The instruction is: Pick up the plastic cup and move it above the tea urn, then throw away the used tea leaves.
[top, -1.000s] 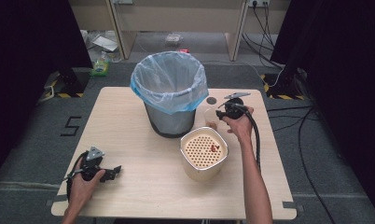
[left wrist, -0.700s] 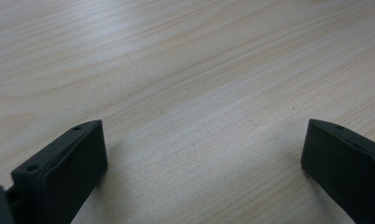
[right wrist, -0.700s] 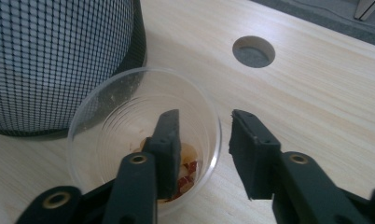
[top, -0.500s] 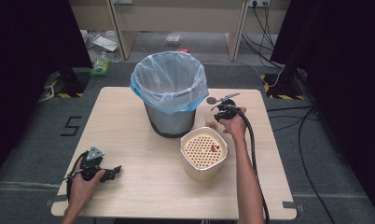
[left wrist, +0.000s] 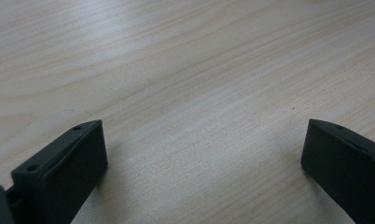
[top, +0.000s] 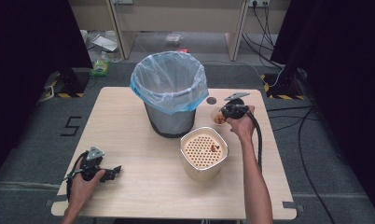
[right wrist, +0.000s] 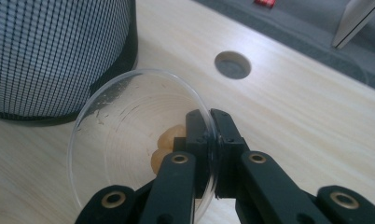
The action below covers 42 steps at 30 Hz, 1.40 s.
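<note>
A clear plastic cup (right wrist: 129,140) with tan food scraps (right wrist: 169,142) at its bottom stands beside the mesh bin. My right gripper (right wrist: 210,144) is shut on the cup's rim, one jaw inside and one outside; its jaws have just been closing on that rim. From above, the right gripper (top: 227,112) and the cup (top: 218,117) lie right of the bin. My left gripper (left wrist: 202,154) stands open over bare wood, and in the high view the left gripper (top: 112,171) rests near the table's front left.
A mesh bin (top: 169,93) lined with a pale blue bag stands at the table's middle back. A cream perforated container (top: 203,151) with a few scraps sits in front of the cup. A cable hole (right wrist: 232,64) lies beyond the cup. The wooden table (top: 129,140) has dark floor around it.
The right hand has shifted left and slightly nearer, onto the cup beside the bin. The left hand has kept still.
</note>
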Each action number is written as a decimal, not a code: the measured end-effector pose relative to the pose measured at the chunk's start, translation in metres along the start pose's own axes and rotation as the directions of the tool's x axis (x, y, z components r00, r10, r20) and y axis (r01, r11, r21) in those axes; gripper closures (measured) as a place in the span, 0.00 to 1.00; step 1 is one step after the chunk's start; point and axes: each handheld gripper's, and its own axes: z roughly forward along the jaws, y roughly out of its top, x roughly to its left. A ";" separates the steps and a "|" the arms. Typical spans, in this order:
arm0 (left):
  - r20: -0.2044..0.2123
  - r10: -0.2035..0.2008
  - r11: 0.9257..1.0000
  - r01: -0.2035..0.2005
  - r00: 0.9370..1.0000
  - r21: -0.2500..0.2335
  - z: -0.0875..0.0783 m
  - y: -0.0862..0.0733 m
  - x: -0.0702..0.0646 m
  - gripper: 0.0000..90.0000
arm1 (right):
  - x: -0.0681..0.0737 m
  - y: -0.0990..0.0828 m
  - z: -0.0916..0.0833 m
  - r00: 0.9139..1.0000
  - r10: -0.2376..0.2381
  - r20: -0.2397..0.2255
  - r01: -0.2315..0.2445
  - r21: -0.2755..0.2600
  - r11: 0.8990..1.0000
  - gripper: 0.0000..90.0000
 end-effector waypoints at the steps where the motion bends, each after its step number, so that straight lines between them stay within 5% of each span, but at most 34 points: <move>1: 0.000 0.000 1.000 0.000 1.000 0.000 0.000 0.000 0.000 0.00 | -0.001 0.000 -0.003 1.000 -0.001 0.006 0.001 -0.009 1.000 0.97; 13: 0.000 0.000 1.000 0.000 1.000 0.000 0.000 0.000 0.000 0.00 | -0.002 0.005 -0.040 0.996 -0.049 0.071 0.056 -0.102 0.993 0.97; 26: 0.000 0.000 1.000 0.000 1.000 0.000 0.000 0.000 0.000 0.00 | 0.009 0.007 -0.078 0.988 -0.109 0.112 0.131 -0.213 0.968 0.97; 33: 0.000 0.000 1.000 0.000 1.000 0.000 0.000 0.000 0.000 0.00 | 0.021 0.005 -0.088 0.982 -0.142 0.128 0.172 -0.264 0.949 0.97; 42: 0.000 0.000 1.000 0.000 1.000 0.000 0.000 0.000 0.000 0.00 | 0.054 -0.001 -0.109 0.949 -0.238 0.206 0.298 -0.345 0.890 0.97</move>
